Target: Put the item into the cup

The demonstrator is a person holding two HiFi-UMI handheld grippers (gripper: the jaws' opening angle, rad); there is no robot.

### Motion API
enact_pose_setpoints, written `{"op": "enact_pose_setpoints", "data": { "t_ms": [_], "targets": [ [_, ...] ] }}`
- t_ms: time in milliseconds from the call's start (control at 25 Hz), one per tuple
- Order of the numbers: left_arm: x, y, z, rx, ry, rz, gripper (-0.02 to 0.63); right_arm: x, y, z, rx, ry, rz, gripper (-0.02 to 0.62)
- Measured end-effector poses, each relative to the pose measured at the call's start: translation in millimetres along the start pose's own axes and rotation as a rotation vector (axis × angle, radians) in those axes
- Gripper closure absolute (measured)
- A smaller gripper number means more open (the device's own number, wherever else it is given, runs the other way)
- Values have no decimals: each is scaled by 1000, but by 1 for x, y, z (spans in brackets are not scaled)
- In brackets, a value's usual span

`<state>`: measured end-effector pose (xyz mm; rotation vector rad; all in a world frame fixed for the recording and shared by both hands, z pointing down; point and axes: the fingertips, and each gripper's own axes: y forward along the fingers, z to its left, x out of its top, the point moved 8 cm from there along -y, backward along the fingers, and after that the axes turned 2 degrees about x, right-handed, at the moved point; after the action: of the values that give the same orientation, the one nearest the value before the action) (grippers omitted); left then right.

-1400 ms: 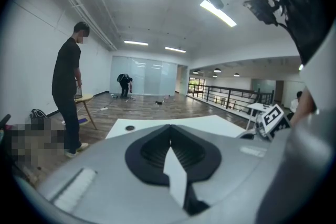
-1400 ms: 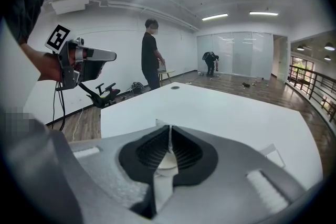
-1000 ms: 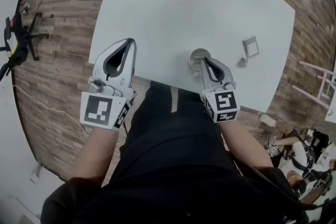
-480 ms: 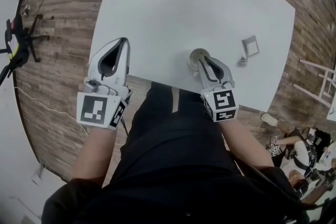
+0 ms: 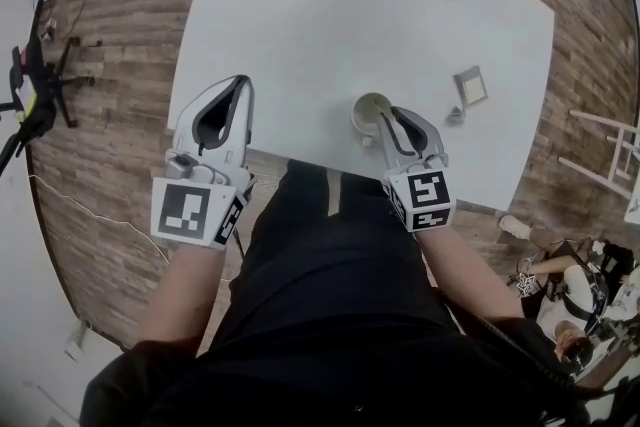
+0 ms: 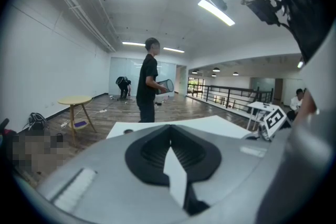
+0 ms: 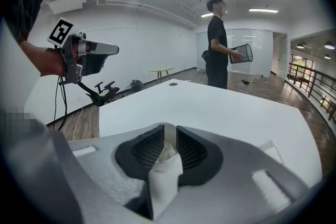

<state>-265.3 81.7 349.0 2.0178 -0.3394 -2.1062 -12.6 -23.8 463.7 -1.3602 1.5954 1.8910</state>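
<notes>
Over white table point(image 5: 330, 25), right gripper point(image 5: 388, 121) tilts above cup point(image 5: 370, 109), jaws just parted, empty; left gripper point(image 5: 241, 87) closed.

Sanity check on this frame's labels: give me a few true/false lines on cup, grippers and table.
1. The cup stands upright on the table. True.
2. The left gripper holds the cup. False: it is shut on nothing, by the table's near left corner, well apart from the cup.
3. The right gripper is clamped shut. False: its jaws stand apart, having just opened. The cup shows low in the gap, and the pads do not press on it.
4. A small square thing lies on the table right of the cup. True.
</notes>
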Motion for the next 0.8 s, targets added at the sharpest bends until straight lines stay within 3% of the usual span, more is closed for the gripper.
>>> {"op": "enact_pose_setpoints", "data": {
  "t_ms": [800],
  "targets": [
    [32,31,-19,-110,74,-66,604,16,-32,-31,-129,34,-88,517]
  ]
}}
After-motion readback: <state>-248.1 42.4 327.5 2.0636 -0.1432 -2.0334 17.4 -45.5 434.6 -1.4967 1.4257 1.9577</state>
